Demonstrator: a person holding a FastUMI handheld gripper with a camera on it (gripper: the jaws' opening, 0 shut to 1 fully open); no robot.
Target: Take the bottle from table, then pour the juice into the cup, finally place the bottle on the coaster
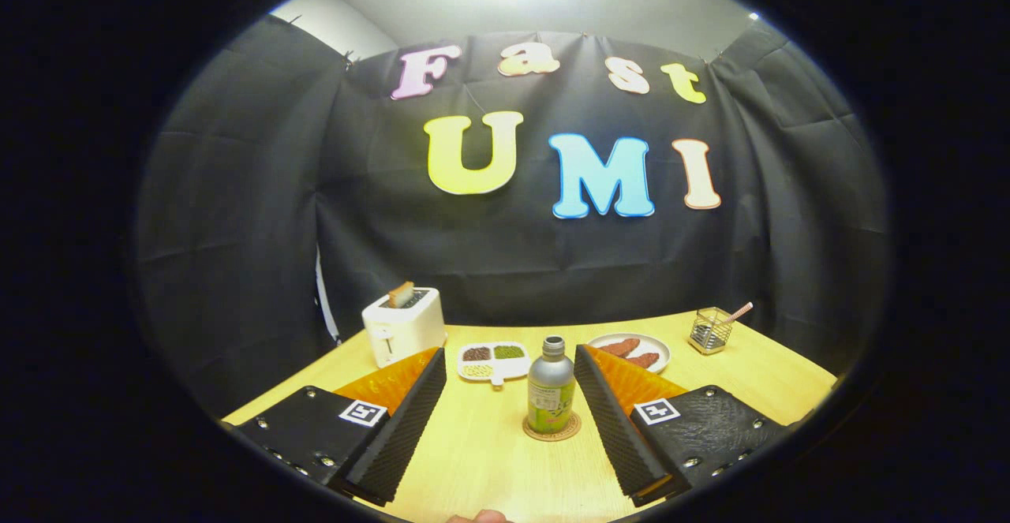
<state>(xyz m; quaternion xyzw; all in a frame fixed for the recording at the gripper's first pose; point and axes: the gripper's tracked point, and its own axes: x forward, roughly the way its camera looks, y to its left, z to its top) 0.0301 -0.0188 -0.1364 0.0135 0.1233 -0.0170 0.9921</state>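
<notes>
While our gripper point(509, 397) is hanging wide open and gripping nothing, we are judging the task finished: the silver metal bottle point(550, 385) is standing on the round cork coaster point(551, 428) mid-table.

Metallic glossy bottle point(551, 386); smooth wooden table point(489, 452); ribbed fingers point(410, 420).

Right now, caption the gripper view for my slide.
Open gripper flanks the bottle standing upright on its coaster.
</notes>
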